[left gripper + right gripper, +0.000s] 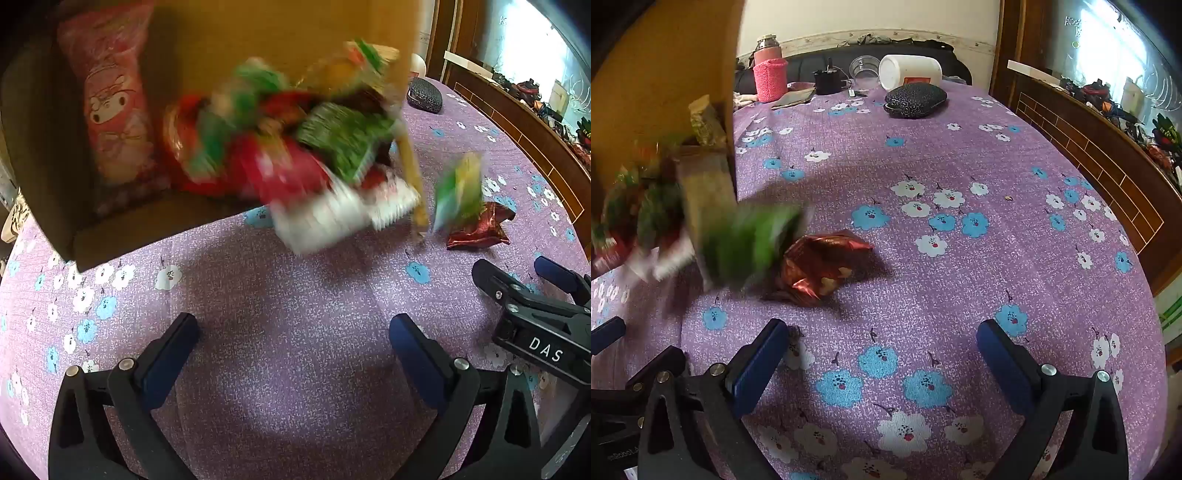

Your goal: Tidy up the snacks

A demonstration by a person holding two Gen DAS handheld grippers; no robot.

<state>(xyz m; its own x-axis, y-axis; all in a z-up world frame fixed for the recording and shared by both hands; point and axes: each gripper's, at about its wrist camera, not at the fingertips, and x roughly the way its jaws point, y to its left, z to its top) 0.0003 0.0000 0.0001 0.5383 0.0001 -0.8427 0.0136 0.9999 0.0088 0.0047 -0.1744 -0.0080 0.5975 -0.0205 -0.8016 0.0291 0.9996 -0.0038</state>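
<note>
**Snacks spilling from a tipped cardboard box onto the purple cloth**

Snack packets (pixel 295 147), blurred in red, green and white, tumble out of the open mouth of a tilted cardboard box (pixel 280 33) at the far left of the table. A pink packet (pixel 114 107) printed with a white rabbit-like cartoon face lies inside the box against its left wall. A green-and-yellow packet (pixel 458 192) is blurred just beside the box's right edge, and a crumpled dark red foil packet (pixel 820 267) lies on the cloth next to it.

The left gripper (pixel 295 343) hovers low over the flowered tablecloth (pixel 280 369), its blue-padded fingers spread wide with nothing between them. The right gripper (pixel 882 350) sits just to its right, level with it, fingers likewise wide apart and holding nothing; the red foil packet lies ahead of its left finger (pixel 759 365).

Bare cloth runs between both grippers and the spill. To the right the table's curved rim meets a brown wooden panel (pixel 1108 177). At the far end stand a black spotted pouch (pixel 916 99), a white jar on its side (pixel 910 72), and a pink knitted holder (pixel 771 79).

White letters "DAS" show on the right gripper's body in the left wrist view. Print on the packets is too blurred to read.
</note>
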